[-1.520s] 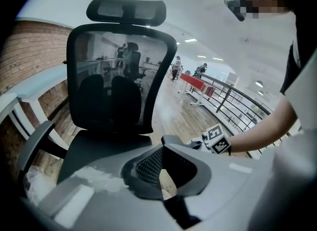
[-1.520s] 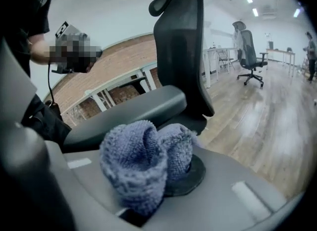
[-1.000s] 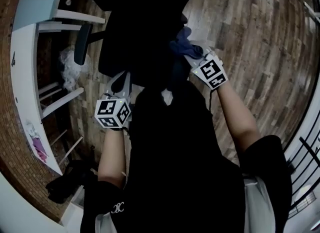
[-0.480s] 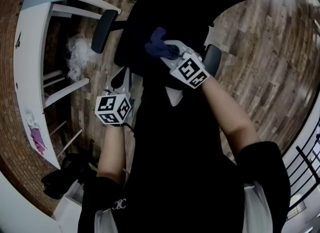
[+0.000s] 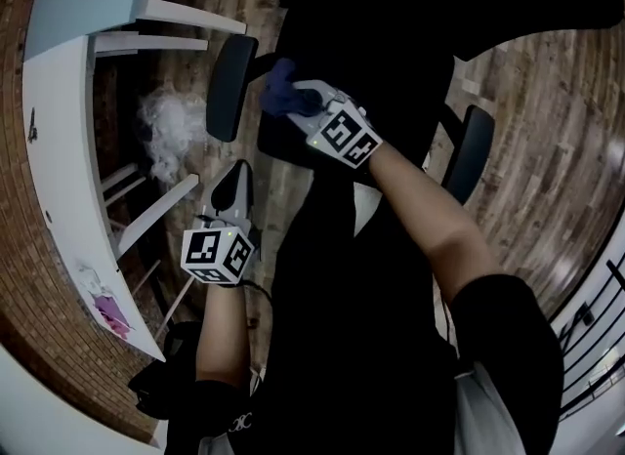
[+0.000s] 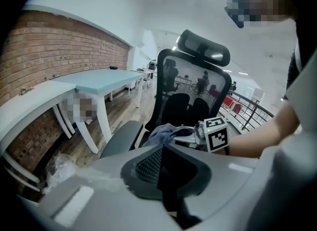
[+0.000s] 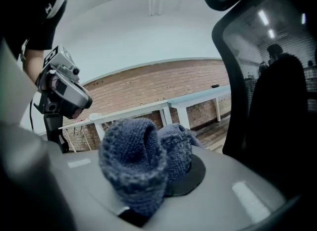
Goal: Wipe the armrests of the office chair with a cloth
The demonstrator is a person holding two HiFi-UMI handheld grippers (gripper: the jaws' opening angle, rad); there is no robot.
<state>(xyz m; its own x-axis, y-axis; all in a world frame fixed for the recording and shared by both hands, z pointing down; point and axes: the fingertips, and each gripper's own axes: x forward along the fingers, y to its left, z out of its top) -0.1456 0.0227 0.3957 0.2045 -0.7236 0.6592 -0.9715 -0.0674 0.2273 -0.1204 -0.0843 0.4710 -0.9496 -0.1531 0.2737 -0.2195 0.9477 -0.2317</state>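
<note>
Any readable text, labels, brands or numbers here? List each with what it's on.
No readable text.
Cubes on left gripper and right gripper: square marker patterns only, no letters.
White emblem on the person's dark top: too small to read.
The cloth in the right gripper's fingers: no label visible.

The left gripper [image 5: 236, 182] and right gripper [image 5: 305, 103] are pale grey, each bearing a white cube [image 5: 220, 253] with black square markers. The person wears a black short-sleeved top [image 5: 361, 326], seemingly with a small white logo [image 5: 232, 424].

Right gripper [image 5: 298, 106] carried cloth [image 5: 280, 87] leftward, now beside armrest [image 5: 231, 87], perhaps touching it
</note>
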